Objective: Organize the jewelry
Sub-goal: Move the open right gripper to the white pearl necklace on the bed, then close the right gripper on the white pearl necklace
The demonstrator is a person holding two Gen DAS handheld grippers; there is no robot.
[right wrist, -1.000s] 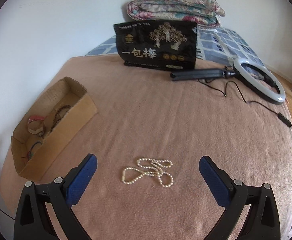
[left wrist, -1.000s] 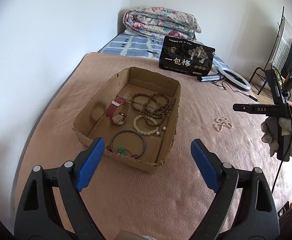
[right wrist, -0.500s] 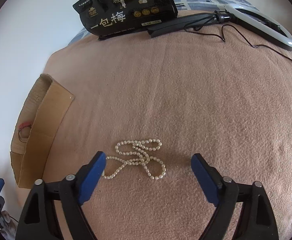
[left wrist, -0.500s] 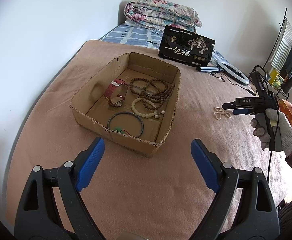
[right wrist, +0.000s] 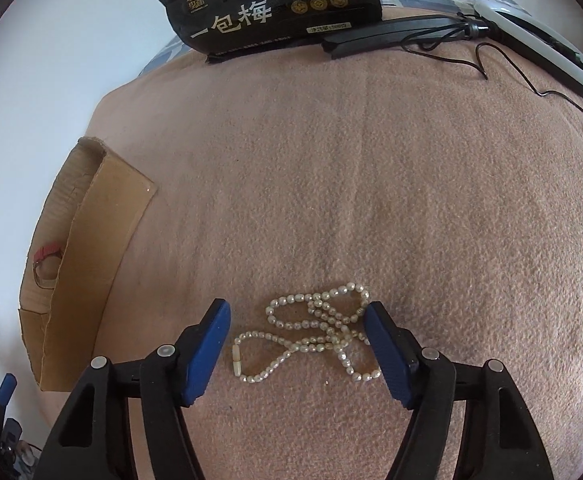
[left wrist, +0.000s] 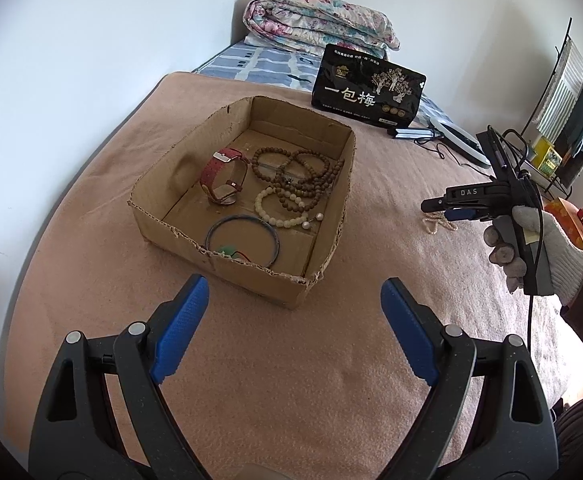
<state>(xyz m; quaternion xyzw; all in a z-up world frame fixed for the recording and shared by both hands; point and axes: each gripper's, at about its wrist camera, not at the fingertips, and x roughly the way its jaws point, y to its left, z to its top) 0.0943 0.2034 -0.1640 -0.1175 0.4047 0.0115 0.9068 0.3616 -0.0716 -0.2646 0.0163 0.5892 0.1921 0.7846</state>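
A pearl necklace [right wrist: 311, 336] lies tangled on the pink blanket. My right gripper [right wrist: 296, 320] is open and low over it, one blue pad on each side of the strand; the necklace also shows in the left wrist view [left wrist: 435, 222] under that gripper [left wrist: 439, 208]. A cardboard box [left wrist: 251, 268] holds a red watch [left wrist: 223, 176], brown bead strands [left wrist: 299, 178], a cream bead bracelet [left wrist: 279, 212] and a blue bangle [left wrist: 243, 236]. My left gripper [left wrist: 293, 308] is open and empty, just in front of the box.
A black snack bag [left wrist: 367, 88] stands behind the box, with a folded quilt [left wrist: 319, 20] further back. A ring light with cable [right wrist: 547, 48] lies at the far right. The box's side wall [right wrist: 87, 260] is left of the necklace.
My right gripper has dropped down and forward over the pearl necklace and its jaws have narrowed around it. My left gripper has backed away from the box slightly.
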